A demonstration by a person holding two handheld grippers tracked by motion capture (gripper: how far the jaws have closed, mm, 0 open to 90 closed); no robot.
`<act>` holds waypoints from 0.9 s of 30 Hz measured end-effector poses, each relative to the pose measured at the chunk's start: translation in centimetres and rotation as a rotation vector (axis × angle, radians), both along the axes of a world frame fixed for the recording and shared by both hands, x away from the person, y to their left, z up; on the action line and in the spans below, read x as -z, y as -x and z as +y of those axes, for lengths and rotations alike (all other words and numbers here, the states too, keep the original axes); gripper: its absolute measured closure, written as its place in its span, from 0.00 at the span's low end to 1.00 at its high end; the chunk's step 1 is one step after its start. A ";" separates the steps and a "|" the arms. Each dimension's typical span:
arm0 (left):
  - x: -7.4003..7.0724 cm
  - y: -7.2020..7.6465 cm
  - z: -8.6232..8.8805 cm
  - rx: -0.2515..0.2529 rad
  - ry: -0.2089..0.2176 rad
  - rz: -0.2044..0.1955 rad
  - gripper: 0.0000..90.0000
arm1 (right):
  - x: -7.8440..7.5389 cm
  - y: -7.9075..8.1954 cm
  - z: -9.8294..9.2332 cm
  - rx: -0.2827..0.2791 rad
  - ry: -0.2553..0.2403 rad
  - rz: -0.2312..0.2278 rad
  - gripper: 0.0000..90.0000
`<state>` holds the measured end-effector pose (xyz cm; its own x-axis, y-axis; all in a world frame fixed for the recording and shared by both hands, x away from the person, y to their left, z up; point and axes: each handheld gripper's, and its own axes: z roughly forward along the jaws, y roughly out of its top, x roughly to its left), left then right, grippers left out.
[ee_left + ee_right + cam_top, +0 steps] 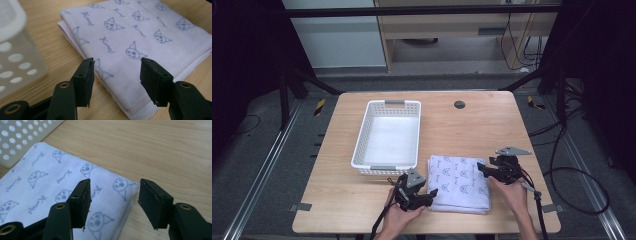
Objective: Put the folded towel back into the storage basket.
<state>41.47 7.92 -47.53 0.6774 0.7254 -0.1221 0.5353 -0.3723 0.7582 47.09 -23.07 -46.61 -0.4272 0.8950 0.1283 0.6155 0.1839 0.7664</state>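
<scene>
A folded pale lilac towel printed with blue cat faces lies flat on the wooden table, just right of a white perforated basket. My left gripper is open at the towel's near left edge; in the left gripper view its jaws straddle that folded edge without touching it. My right gripper is open at the towel's far right corner, and the right gripper view shows the corner between the jaws. Nothing is held.
The basket is empty and stands close to the towel's left side. A small dark round grommet sits near the table's far edge. Bare wood lies right of the towel. Cables trail off the table's right side.
</scene>
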 end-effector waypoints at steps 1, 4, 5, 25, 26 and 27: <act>0.0 0.0 0.0 0.000 0.000 0.000 0.49 | 0.0 0.0 0.0 0.000 0.000 0.000 0.48; 0.5 -0.2 -0.5 0.006 -0.012 0.011 0.49 | 0.4 -0.3 0.3 -0.007 0.007 0.021 0.51; 0.6 -0.2 -0.7 0.008 -0.016 0.015 0.49 | 0.6 -0.4 0.5 -0.012 0.019 0.026 0.51; 2.0 -0.6 -0.9 -0.005 -0.028 0.060 0.47 | 2.3 -1.2 0.5 -0.008 0.029 0.101 0.57; 2.1 -0.7 -0.9 -0.005 -0.022 0.071 0.46 | 2.4 -1.3 0.6 -0.006 0.025 0.106 0.57; 2.1 -0.7 -0.9 -0.005 -0.022 0.071 0.46 | 2.4 -1.3 0.6 -0.006 0.025 0.106 0.57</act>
